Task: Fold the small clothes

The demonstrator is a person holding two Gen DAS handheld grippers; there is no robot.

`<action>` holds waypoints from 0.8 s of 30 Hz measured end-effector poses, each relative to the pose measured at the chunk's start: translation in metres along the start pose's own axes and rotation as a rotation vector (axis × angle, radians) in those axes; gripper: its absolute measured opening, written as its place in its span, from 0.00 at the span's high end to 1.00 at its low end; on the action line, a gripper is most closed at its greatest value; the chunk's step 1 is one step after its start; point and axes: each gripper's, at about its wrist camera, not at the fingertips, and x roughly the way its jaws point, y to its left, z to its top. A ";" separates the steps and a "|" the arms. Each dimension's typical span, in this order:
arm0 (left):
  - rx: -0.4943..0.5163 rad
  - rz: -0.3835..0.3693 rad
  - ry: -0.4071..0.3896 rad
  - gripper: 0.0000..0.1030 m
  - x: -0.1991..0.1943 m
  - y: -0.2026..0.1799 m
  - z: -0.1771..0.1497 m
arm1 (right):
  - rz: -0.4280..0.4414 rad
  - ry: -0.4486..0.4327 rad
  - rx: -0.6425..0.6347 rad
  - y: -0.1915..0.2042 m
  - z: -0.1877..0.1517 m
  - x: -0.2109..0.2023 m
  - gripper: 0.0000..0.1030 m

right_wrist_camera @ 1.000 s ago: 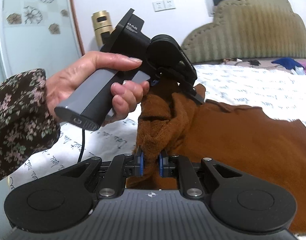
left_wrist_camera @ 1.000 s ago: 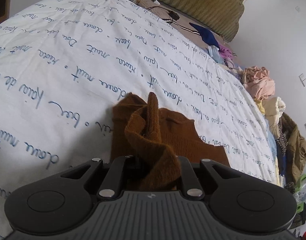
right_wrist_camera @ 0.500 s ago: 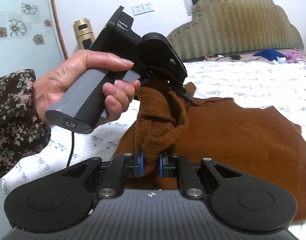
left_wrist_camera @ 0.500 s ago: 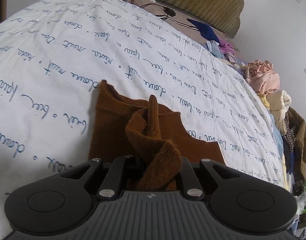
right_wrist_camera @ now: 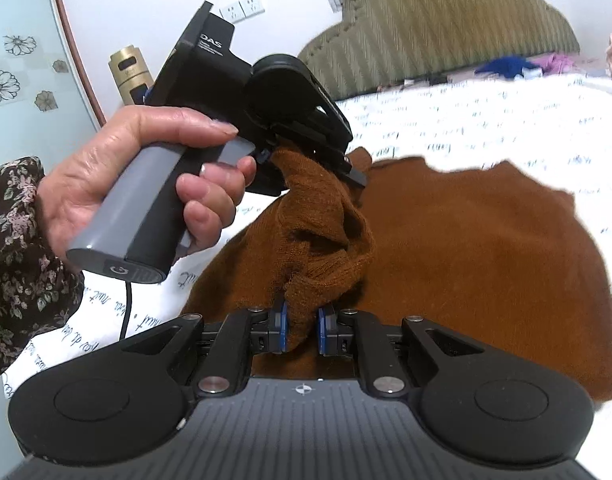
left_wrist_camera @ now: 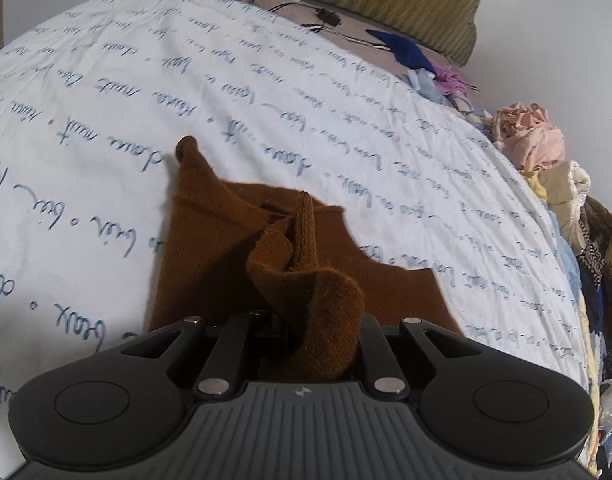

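A rust-brown knitted garment [right_wrist_camera: 486,248] lies spread on the white bedsheet [left_wrist_camera: 106,120] printed with blue handwriting. My right gripper [right_wrist_camera: 301,330] is shut on a bunched edge of it, blue pads pressing the knit from both sides. A twisted band of the same garment [left_wrist_camera: 306,264] runs up into my left gripper [left_wrist_camera: 306,344], which is shut on it, the pads hidden by the fabric. In the right wrist view the left gripper [right_wrist_camera: 342,160] is seen from the side, held by a hand [right_wrist_camera: 146,184] in a flowered sleeve, just above the cloth.
A padded olive headboard [right_wrist_camera: 446,20] stands at the far end of the bed. Loose clothes lie near it, among them a blue piece [left_wrist_camera: 406,50], and a pink and cream heap [left_wrist_camera: 534,148] along the bed's right side. A brass-coloured cylinder [right_wrist_camera: 130,76] stands by the wall.
Both grippers have carried their hold on the brown garment across the bed. More of it now lies flat, a corner stretching out at the upper left in the left wrist view.
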 end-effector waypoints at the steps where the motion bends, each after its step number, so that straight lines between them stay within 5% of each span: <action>1: 0.008 0.000 -0.004 0.89 0.000 -0.004 0.000 | -0.004 -0.007 0.000 -0.001 0.000 -0.002 0.84; 24: 0.083 -0.008 -0.006 0.89 0.028 -0.069 -0.029 | -0.093 -0.036 0.077 -0.052 -0.015 -0.035 0.84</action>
